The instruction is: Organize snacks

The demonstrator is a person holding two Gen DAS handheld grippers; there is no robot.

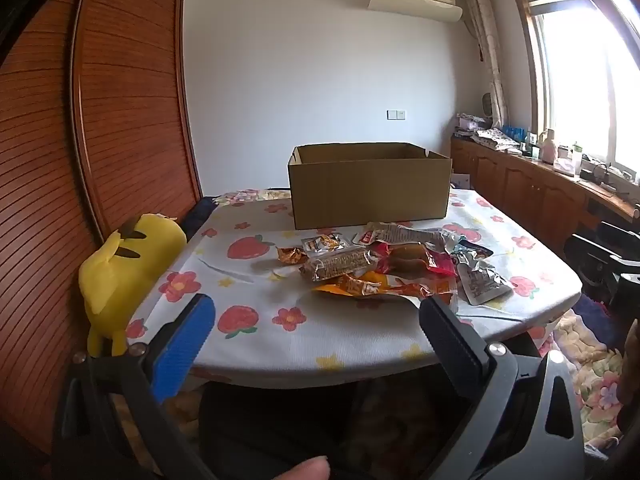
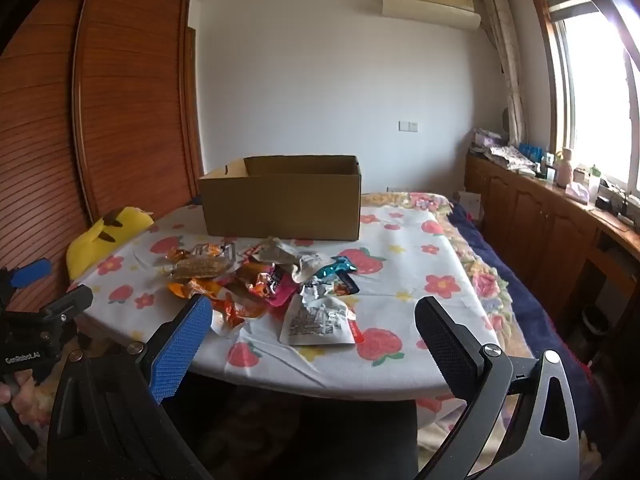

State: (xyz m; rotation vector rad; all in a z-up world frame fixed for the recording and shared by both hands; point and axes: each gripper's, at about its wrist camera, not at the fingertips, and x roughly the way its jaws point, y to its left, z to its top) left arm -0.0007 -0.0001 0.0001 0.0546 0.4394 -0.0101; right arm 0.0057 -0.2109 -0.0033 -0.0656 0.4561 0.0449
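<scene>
Wide apart and empty, the jaws of the left gripper (image 1: 316,312) and right gripper (image 2: 314,314) were held short of the counter (image 1: 360,340); beyond them the snack packets (image 1: 384,268) were strewn before an open cardboard box (image 1: 370,190).

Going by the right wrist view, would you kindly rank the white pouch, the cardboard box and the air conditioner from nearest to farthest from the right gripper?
1. White pouch: nearest, on the tablecloth just ahead of the open right gripper.
2. Cardboard box: behind the snack pile, towards the table's far side, left of centre.
3. Air conditioner: farthest, high on the back wall.
</scene>
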